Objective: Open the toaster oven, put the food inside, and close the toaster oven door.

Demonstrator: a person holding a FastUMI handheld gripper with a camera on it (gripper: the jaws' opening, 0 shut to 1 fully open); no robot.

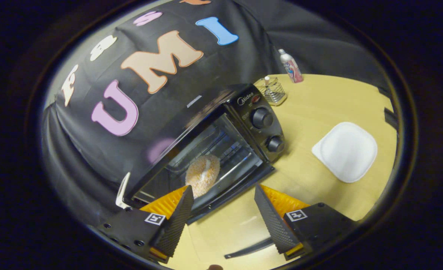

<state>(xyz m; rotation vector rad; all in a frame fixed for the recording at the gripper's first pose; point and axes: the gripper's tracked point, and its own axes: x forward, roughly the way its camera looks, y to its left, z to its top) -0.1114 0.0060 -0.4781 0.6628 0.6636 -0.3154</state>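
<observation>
Jaws wide apart here, folks, nothing between them but bare counter (319, 112). The gripper (223, 210) sits at the bottom of the frame, its two dark ribbed fingers (178, 221) with orange backs splayed left and right.

Just ahead of the left finger, in the middle of the frame, stands the oven (244, 108), black, tilted in this view, its glass door (161, 183) looking shut with the white handle (122, 191) at lower left. Through the glass there's the food (202, 175): a round, crumbed, golden piece with a pale streak, lying inside on the rack. It's right beyond the tip of the left finger, and I can't tell from here whether that finger touches the door.

Two black knobs (262, 117) stacked on the oven's control panel, centre right.

To the right of the frame, a white square plate (345, 152) lies flat on the yellow counter, well apart from the oven. Up top right, a small wire basket (273, 92) sits just beside the oven's far corner, and behind it a spray can (291, 66) with a pink label stands upright near the counter's far rim.
</observation>
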